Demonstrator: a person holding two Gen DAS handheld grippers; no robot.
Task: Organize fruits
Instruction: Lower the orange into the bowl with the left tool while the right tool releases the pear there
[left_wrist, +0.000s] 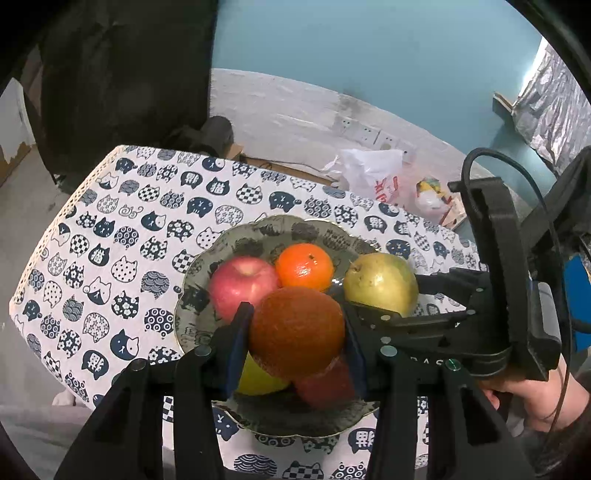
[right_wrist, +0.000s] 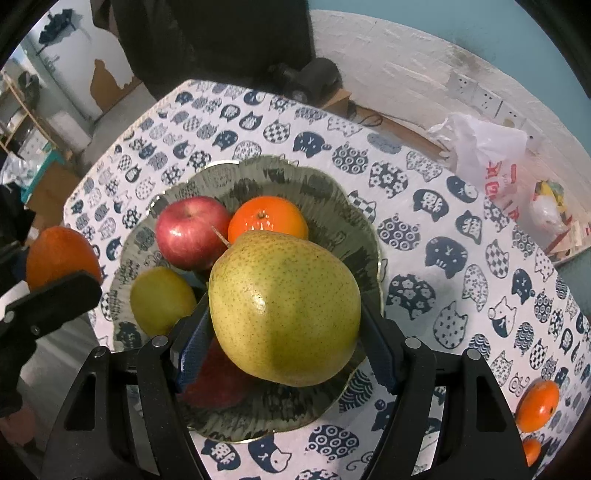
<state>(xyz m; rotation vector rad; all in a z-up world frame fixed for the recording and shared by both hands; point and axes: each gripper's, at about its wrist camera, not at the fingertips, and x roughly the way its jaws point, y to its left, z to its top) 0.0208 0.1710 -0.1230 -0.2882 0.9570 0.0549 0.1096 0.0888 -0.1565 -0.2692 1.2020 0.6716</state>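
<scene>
Both loads over the plate; my left gripper clamps a dark orange, right gripper clamps the pear; placing step, I judge; next: lower into free gaps, then release.

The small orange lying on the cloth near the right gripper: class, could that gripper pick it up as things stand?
Probably not yet. The right gripper is shut on the big pear above the plate, so its jaws are full. The small orange lies uncovered on the tablecloth.

Dark orange and large green pear held over fruit-filled plate.
</scene>
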